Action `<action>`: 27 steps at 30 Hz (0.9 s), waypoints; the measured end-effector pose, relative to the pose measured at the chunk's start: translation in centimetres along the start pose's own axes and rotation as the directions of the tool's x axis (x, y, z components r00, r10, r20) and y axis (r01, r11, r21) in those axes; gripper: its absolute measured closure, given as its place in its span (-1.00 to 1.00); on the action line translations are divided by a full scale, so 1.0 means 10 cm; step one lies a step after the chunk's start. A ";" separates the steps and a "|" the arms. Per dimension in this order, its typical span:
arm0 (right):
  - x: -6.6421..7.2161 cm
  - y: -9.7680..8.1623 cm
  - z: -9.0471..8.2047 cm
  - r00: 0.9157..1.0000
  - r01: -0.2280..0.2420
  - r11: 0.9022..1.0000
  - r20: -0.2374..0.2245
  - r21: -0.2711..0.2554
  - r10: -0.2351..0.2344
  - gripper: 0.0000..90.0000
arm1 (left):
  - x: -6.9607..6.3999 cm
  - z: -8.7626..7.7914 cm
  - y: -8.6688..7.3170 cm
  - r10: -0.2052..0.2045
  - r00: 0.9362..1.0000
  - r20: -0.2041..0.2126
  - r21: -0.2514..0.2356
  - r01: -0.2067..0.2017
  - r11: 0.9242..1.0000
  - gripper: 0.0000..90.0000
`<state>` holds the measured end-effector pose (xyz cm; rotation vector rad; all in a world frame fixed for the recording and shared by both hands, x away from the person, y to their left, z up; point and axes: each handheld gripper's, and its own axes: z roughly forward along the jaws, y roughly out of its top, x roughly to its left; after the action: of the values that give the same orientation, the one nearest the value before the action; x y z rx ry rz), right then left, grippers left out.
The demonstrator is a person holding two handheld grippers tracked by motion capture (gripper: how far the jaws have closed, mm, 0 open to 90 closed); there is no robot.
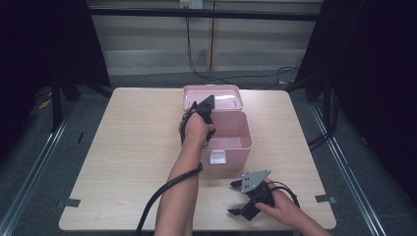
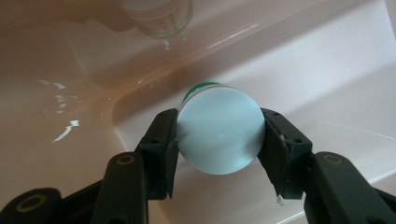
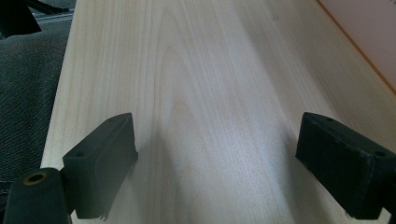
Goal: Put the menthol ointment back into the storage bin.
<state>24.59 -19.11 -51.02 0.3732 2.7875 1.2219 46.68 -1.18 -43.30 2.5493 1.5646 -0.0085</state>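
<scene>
A pale wooden rectangular table (image 1: 133, 147) carries an open pink plastic storage box (image 1: 236, 140) near its middle, with the hinged pink lid (image 1: 223, 96) folded back flat on the far side. A white latch plate (image 1: 217, 157) sits on the near wall of the box.

The left hand-held gripper (image 1: 205, 109) reaches down into the box from its left rim, held by the person's left hand (image 1: 195, 129), and a black cable (image 1: 164, 191) trails back along the forearm. In the left gripper view, the left hand-held gripper (image 2: 219, 140) has its two black jaws pressed against opposite sides of a small round container with a flat white end and a green band (image 2: 219, 133) behind it; the container is gripped between them, above the pink inner floor (image 2: 327, 93) of the box. Whether it touches the floor cannot be told. A clear glass-like jar (image 2: 161, 16) stands farther off at the top of that view, against the box's inner wall.

The right hand-held gripper (image 1: 240, 196) lies low over the table near its front right part, well apart from the box, held by the person's right hand (image 1: 282, 206), with a grey three-cornered plate (image 1: 254, 180) on top. In the right gripper view, the right hand-held gripper (image 3: 215, 163) has its jaws spread wide with only bare wood grain between them; a pink edge of the box (image 3: 369, 42) shows at the upper right.
</scene>
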 end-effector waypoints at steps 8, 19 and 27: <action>0.00 0.00 0.00 1.000 -0.001 1.000 -0.002 0.000 0.001 -0.75 | 0.00 0.00 -0.01 0.006 1.000 0.007 0.013 -0.006 1.000 0.05; 0.00 0.00 0.00 1.000 0.000 1.000 -0.001 0.000 0.000 -0.75 | -0.01 -0.07 -0.02 0.012 1.000 0.018 0.012 -0.012 1.000 -0.06; 0.00 0.00 0.00 1.000 0.000 1.000 0.001 0.002 0.000 -0.75 | -0.01 -0.17 -0.03 0.019 1.000 0.019 0.003 -0.019 1.000 -0.09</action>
<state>24.58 -19.12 -51.00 0.3743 2.7878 1.2189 46.28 -0.92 -41.63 2.5593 1.5348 -0.0328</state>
